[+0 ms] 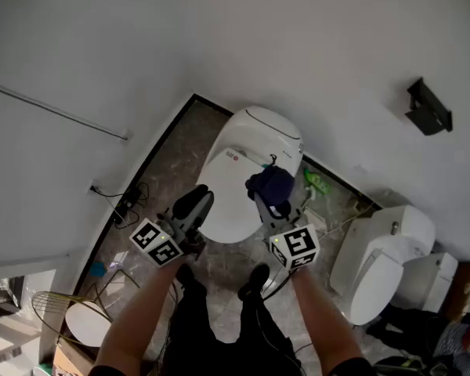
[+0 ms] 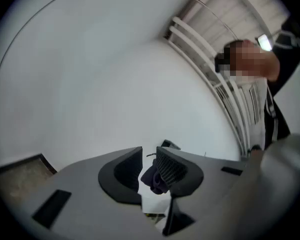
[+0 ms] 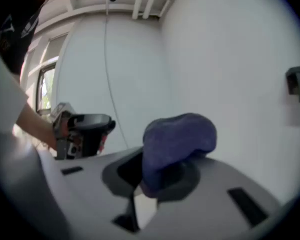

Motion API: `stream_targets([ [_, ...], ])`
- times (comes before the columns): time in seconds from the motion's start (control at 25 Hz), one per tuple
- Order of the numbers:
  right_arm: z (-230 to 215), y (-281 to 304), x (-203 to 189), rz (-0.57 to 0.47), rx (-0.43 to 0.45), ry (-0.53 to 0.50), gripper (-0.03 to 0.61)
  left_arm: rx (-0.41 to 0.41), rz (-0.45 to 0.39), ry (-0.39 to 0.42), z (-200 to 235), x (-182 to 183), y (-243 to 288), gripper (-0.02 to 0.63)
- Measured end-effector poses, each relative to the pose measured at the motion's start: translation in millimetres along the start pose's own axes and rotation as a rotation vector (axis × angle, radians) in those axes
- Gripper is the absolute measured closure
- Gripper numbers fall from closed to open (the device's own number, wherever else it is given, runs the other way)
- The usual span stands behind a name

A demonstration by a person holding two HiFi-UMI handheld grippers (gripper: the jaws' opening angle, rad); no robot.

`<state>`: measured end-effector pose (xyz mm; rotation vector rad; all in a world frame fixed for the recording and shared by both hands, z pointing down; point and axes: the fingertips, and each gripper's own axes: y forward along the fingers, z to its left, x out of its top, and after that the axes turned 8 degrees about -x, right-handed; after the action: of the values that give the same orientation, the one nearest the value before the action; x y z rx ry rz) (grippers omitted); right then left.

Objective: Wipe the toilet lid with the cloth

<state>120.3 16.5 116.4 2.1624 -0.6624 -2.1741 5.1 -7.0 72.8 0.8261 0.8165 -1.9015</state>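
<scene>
A white toilet stands below me with its lid [image 1: 229,204] down. My right gripper [image 1: 276,204] is over the lid's right side, shut on a bunched dark blue cloth [image 1: 269,185]. In the right gripper view the cloth [image 3: 177,139] bulges up out of the right gripper [image 3: 162,160] and hides its tips. My left gripper [image 1: 194,204] hangs over the lid's left edge, its jaws drawn together with only a narrow slit and nothing held. Through that slit in the left gripper [image 2: 149,152] the cloth [image 2: 154,179] shows beyond. The left gripper [image 3: 85,131] also shows in the right gripper view.
A second white fixture [image 1: 380,265] stands to the right. A black holder [image 1: 428,106] is on the white wall. A green item [image 1: 316,182] lies beside the toilet; cables [image 1: 124,202] run along the left wall. My shoes [image 1: 258,276] are on the marbled floor.
</scene>
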Motion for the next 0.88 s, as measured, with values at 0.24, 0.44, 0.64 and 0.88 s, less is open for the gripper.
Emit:
stream_targets([
  [0.24, 24, 88, -57, 0.090, -0.086, -0.281, 0.512, 0.071, 0.256, 0.393, 90, -32, -15, 0.555],
  [0.44, 10, 157, -165, 0.280, -0.154, -0.552, 0.514, 0.129, 0.380, 0.550, 163, -64, -58, 0.555],
  [0.64, -4, 217, -252, 0.349, -0.076, -0.724, 0.514, 0.221, 0.433, 0.525, 216, -105, -91, 0.555],
  [0.88, -31, 281, -320, 0.456, -0.015, -0.907, 0.514, 0.281, 0.472, 0.596, 245, -149, -102, 0.562],
])
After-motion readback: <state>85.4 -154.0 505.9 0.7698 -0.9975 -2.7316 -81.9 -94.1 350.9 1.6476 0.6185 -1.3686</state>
